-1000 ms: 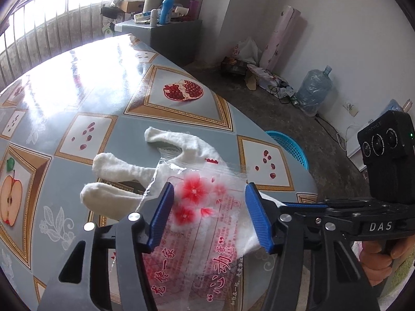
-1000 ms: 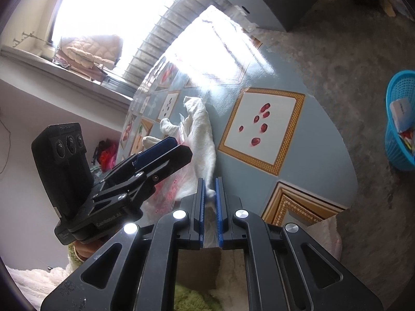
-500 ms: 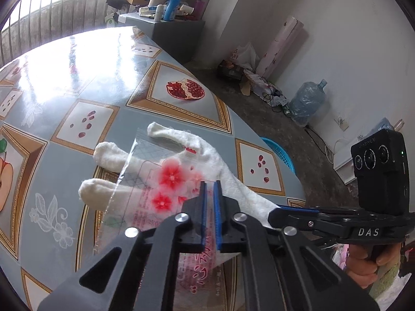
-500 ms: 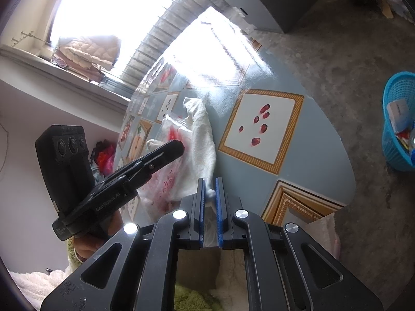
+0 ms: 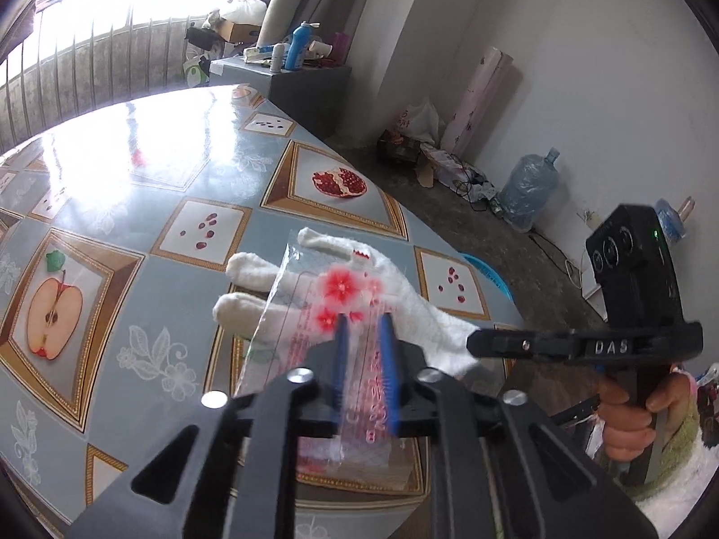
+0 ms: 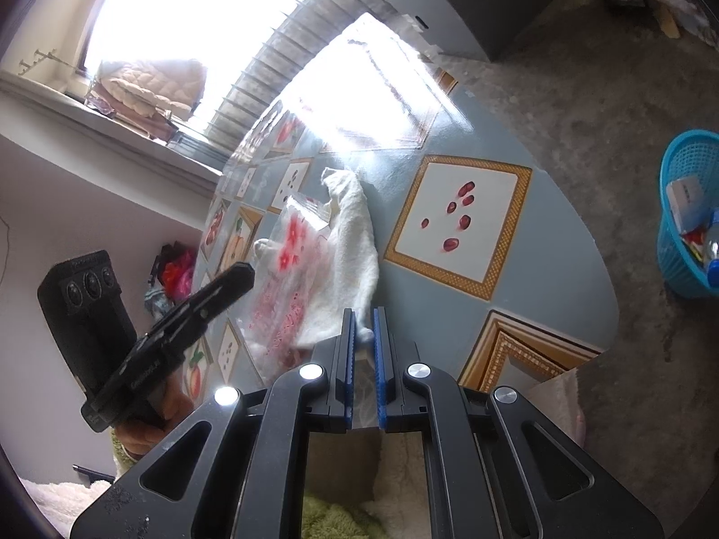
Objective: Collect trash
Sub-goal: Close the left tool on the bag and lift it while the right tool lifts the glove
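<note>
Opening again after a brief pinch, the left gripper is parting its fingers with the clear flowered plastic bag running loose between them, so that grab is failing. Beside the bag, the right gripper is keeping its fingers clamped on the white glove. Beyond the counter, the blue basket is waiting on the floor.

A clear plastic wrapper with red flowers lies flat over a white glove, toward the table's five o'clock edge.
</note>
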`<state>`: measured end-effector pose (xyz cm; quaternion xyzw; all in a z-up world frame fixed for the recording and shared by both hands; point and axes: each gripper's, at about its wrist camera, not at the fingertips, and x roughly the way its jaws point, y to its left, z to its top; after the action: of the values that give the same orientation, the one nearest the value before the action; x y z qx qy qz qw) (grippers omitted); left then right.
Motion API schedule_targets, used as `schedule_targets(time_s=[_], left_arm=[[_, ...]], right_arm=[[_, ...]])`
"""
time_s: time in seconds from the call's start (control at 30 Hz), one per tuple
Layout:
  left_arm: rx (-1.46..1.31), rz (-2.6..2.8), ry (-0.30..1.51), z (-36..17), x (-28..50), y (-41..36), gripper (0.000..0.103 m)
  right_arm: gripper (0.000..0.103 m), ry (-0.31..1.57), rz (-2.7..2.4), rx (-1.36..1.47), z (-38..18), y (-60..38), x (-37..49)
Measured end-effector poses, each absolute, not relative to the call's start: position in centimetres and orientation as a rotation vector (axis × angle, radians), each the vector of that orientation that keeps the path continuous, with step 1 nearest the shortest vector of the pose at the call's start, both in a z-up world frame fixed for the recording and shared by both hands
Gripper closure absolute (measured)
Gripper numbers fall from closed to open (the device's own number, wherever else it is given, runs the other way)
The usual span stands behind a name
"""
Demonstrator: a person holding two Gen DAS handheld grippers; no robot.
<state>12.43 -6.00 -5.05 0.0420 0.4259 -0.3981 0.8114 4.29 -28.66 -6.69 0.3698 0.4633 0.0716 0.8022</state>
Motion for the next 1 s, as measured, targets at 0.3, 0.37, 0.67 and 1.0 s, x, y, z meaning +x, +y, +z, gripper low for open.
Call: schedule_targets(time_s=[0.3,0.37,0.67,1.0], left_arm=[[0.278,-0.832,0.945,-7.8,10.0,-7.0,0.038],[0.298,-0.82,0.944,-8.1,10.0,-7.2,0.038],[0.344,-0.81,0.906,-8.4,9.8,-7.1,0.059],[0.202,-0.884,0.911,-6.8,9.9,-5.5,0.101]], right_arm=[[0.096,1.005,0.152,0.798,-7.3,-28.8,4.2],[0.096,1.003,0.153,0.797,-7.1,-28.8,4.1],[0.096,1.001,0.154,0.812,-7.2,-29.0,4.0],[0.096,0.983,0.155,0.794,-6.2,-28.6,3.9]])
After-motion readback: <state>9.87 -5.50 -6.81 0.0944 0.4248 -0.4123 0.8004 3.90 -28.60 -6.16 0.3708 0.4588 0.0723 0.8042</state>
